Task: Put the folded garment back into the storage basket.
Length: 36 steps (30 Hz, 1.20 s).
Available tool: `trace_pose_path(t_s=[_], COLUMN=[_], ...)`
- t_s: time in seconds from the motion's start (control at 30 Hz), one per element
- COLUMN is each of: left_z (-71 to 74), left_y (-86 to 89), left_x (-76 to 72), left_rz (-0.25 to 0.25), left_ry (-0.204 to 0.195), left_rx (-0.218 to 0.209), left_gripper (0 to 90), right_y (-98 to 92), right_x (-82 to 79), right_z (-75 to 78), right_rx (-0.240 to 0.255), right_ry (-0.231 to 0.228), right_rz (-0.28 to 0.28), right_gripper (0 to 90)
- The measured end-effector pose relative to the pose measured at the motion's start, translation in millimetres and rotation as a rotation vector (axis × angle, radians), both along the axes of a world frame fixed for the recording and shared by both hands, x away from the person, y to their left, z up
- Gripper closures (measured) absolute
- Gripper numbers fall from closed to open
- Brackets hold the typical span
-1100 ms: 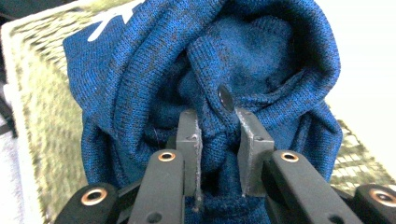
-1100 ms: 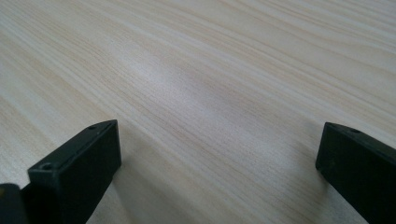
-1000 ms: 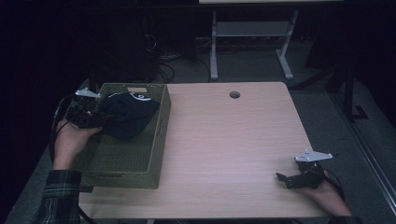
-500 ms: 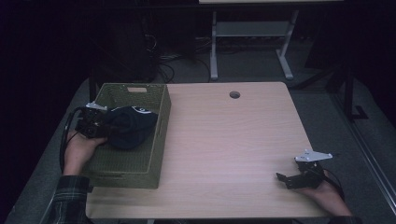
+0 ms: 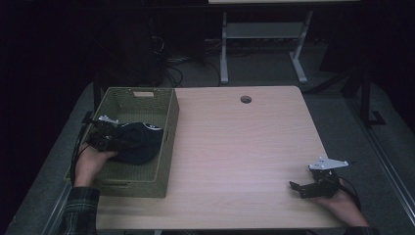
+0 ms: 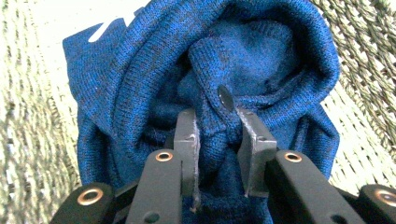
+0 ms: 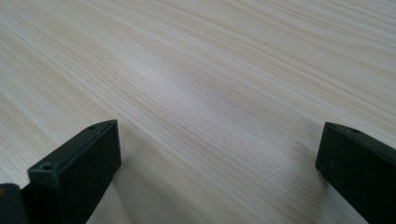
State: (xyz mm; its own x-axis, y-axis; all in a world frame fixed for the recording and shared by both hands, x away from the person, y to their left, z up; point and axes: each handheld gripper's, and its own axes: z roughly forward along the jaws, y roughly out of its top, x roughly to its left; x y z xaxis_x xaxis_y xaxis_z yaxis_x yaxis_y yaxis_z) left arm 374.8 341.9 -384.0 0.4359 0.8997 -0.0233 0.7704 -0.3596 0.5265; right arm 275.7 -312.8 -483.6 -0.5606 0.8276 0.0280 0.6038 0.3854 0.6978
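Your left gripper (image 5: 108, 141) has its fingers (image 6: 187, 140) clamped on a fold of a dark blue knit garment (image 6: 261, 60). The garment is bunched into a rounded bundle with ribbed, rolled edges, and a small dark button (image 6: 226, 98) sits just beyond the fingertips. A white patch shows at its far edge. It lies inside the olive woven basket (image 5: 147, 93), whose weave surrounds the fingers on both sides. Your right gripper (image 5: 313, 186) rests on the pale wood bench (image 5: 244, 142), well apart from the basket, fingers (image 7: 74, 172) spread wide with bare woodgrain between them.
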Motion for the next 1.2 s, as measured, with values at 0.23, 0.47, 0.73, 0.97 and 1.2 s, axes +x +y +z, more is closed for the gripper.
trace_pose_path(t_s=[0.23, 0.47, 0.73, 0.97, 1.2], left_z=[0.0, 20.7, 39.1, 49.1, 58.0], left_y=[1.4, -3.1, -17.0, -31.4, -53.7], left_x=[-0.7, -9.1, -14.0, -15.1, -16.9], left_rz=[-0.01, 0.004, 0.022, 0.005, -0.03], left_ry=[0.001, -0.078, -0.12, -0.147, -0.178], left_rx=[-0.003, 0.002, -0.042, -0.081, -0.129], left_gripper=[54.1, 31.9, 18.9, 15.4, 15.5], right_y=[0.0, 0.1, 0.0, 0.4, 0.3], right_x=[0.0, -0.1, -0.1, -0.3, -0.1], right_z=[0.0, 0.0, 0.0, 0.2, 0.1], right_rx=[0.0, 0.0, 0.0, 0.002, 0.002], right_ry=[0.0, 0.0, 0.0, 0.006, 0.004], right_rz=[0.0, 0.001, 0.0, 0.0, 0.002], right_gripper=[0.0, 0.0, 0.0, 0.0, 0.0])
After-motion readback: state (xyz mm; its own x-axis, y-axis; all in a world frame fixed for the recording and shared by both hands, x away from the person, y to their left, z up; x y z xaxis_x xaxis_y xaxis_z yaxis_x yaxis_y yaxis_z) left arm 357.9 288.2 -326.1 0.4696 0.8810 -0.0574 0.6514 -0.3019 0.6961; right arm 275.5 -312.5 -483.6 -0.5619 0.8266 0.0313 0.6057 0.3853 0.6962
